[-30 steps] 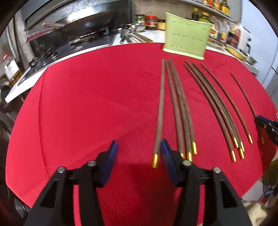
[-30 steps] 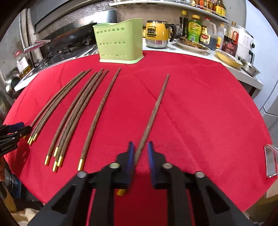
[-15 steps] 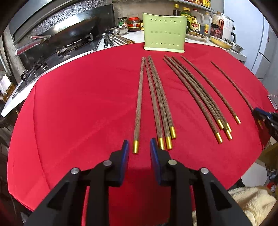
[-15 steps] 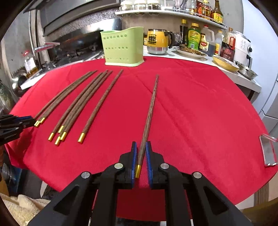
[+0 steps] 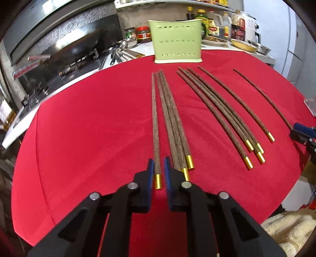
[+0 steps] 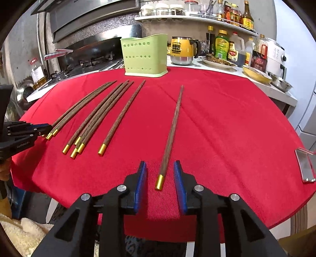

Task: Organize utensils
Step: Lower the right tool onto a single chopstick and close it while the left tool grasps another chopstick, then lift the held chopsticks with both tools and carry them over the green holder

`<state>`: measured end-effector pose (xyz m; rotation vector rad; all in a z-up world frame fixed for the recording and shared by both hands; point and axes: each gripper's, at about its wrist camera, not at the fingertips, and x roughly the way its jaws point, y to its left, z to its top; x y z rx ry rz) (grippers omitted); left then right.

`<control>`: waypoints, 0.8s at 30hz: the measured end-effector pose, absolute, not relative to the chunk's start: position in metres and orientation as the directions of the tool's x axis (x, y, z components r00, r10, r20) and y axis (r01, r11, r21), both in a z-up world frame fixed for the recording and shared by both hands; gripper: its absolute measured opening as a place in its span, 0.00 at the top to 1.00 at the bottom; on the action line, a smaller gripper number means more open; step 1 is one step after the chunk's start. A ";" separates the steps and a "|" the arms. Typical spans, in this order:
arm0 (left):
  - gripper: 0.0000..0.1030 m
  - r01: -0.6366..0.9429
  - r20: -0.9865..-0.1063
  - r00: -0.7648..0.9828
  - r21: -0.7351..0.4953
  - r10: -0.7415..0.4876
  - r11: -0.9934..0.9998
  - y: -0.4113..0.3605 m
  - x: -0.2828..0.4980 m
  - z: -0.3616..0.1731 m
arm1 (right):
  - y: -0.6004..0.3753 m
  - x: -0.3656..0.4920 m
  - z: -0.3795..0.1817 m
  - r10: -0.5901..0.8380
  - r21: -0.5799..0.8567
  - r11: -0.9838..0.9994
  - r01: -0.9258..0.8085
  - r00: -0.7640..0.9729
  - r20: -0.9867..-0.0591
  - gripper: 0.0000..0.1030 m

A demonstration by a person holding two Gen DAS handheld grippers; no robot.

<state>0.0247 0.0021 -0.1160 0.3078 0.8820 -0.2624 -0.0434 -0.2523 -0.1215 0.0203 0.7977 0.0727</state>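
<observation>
- Left gripper: just closing, now pinched on the brass-capped end of the leftmost chopstick; three neighbours lie at 3 o'clock, almost touching. Could drag them askew on lifting.
- Green holder at 12 o'clock, far; long stick held by one end could droop or swing.
- Right gripper: just opening, lone chopstick lying loose between the pads, unheld. Could roll if nudged.

Cloth: red cloth over the counter.
Stove: dark hob with a pan, back left.
Shelf: wall shelf of jars and bottles.
Back counter: white, crowded with bottles and bowls.
</observation>
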 end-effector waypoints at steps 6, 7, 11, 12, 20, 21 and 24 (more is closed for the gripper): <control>0.92 0.359 -0.786 0.605 0.127 -0.127 0.925 0.006 0.027 -0.116 | -0.248 -0.046 -0.123 0.054 0.021 0.998 -0.054 0.718 -0.694 0.90; 0.92 0.363 -0.784 0.609 0.135 -0.124 0.922 0.006 0.026 -0.116 | -0.248 -0.045 -0.123 0.044 0.011 0.999 -0.050 0.718 -0.695 0.91; 0.93 0.349 -0.784 0.607 0.111 -0.134 0.930 0.010 0.026 -0.114 | -0.256 -0.043 -0.118 0.049 0.036 0.999 -0.033 0.719 -0.693 0.93; 0.93 0.345 -0.779 0.611 0.102 -0.141 0.933 0.011 0.025 -0.112 | -0.258 -0.042 -0.114 0.053 0.043 0.999 -0.032 0.726 -0.686 0.93; 0.93 0.298 -0.648 0.737 0.054 -0.193 0.953 0.025 0.018 -0.053 | -0.277 -0.025 -0.067 0.076 0.112 0.994 -0.010 0.792 -0.606 0.93; 0.93 0.295 -0.620 0.758 0.047 -0.203 0.954 0.028 0.017 -0.041 | -0.278 -0.023 -0.057 0.082 0.118 0.993 -0.014 0.804 -0.589 0.93; 0.93 0.291 -0.548 0.804 0.024 -0.230 0.957 0.035 0.015 -0.010 | -0.281 -0.017 -0.029 0.091 0.129 0.991 -0.025 0.838 -0.538 0.93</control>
